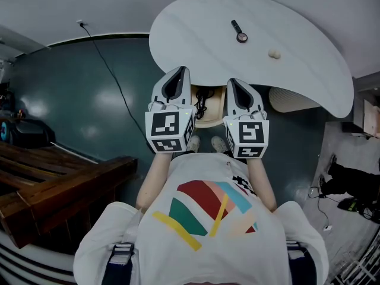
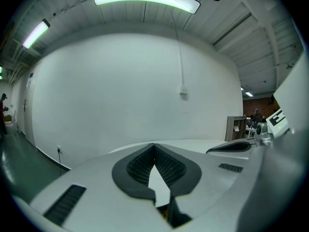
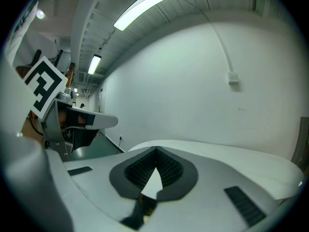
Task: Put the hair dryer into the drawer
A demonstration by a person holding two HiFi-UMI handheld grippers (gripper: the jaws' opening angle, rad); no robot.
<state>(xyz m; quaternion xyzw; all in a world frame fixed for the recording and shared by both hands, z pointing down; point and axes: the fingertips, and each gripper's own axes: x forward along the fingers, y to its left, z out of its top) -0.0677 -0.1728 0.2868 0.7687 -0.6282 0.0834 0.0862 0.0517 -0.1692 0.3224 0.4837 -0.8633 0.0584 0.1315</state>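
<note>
In the head view my left gripper (image 1: 180, 71) and right gripper (image 1: 232, 82) are held side by side, level, at the near edge of the white curved table (image 1: 309, 46). Both are shut with nothing between the jaws; the tips meet in the left gripper view (image 2: 154, 145) and in the right gripper view (image 3: 155, 149). Between them, under the table edge, a pale wooden drawer (image 1: 215, 113) stands pulled out. A dark corded object (image 1: 202, 100) lies in it; I cannot tell whether it is the hair dryer. Both gripper views face a bare white wall.
A small dark round-headed item (image 1: 240, 34) and a cream lump (image 1: 274, 54) lie on the tabletop. A dark wooden bench (image 1: 59, 186) stands at the left. A black cable (image 1: 113, 76) runs over the green floor. Dark gear (image 1: 350, 186) lies at the right.
</note>
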